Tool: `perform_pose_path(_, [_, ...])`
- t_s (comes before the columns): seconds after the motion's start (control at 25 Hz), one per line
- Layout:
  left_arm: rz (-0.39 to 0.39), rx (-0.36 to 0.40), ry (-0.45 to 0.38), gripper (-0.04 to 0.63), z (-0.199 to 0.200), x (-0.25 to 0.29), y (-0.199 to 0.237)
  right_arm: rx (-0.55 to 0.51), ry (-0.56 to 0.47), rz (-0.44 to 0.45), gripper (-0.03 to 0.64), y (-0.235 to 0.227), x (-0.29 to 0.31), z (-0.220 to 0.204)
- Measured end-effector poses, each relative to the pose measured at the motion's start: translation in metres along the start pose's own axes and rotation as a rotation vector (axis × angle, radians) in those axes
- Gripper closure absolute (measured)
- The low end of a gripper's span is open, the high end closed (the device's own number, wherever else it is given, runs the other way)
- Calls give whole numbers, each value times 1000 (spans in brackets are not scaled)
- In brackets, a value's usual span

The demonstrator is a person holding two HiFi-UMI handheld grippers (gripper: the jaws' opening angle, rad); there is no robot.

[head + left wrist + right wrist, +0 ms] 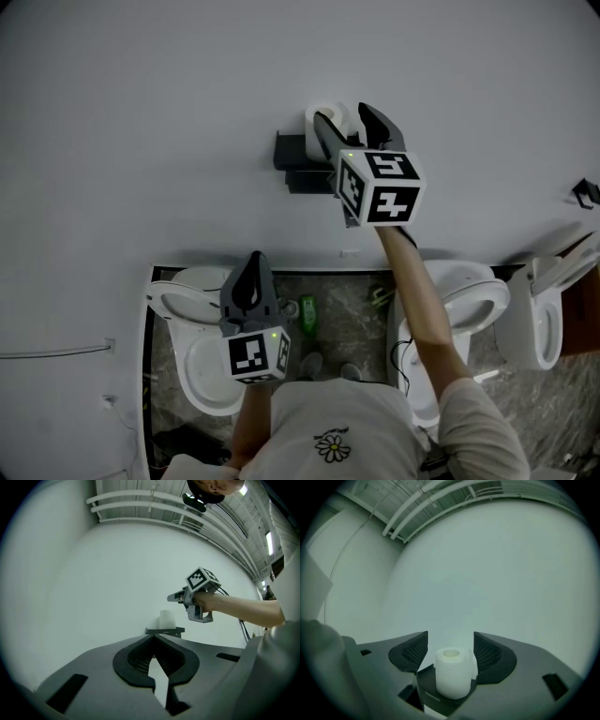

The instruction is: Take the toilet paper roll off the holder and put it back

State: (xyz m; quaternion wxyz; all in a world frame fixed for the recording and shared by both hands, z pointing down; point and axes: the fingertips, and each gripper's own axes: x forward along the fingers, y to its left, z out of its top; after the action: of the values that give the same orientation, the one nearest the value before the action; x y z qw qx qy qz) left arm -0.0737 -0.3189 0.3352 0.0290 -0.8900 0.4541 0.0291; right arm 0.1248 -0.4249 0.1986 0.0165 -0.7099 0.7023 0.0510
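White toilet paper roll, hollow core up, stands upright on the black wall holder, long axis vertical. The right claw gapes around it, apparently not touching; the left claw is closed, empty.

My right gripper has its two jaws wide apart. A white toilet paper roll stands up on a dark holder, low between the jaws, and they are not squeezing it. Behind it is a plain white wall.
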Motion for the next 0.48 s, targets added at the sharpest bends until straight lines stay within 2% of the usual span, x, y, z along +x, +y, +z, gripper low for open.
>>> perform_pose_path(0.16, [-15,9,-20,577,11,2,-7,-38,-106,3,350,5,-34,25])
perform_pose_path(0.32, [-29,22,-44,577,24,6,-16,-29,-203,45,351,18,-76,35])
perform_pose_path(0.48, [-40,45,-60,577,32,10,-27,-122,-284,21,362,27,-113,31])
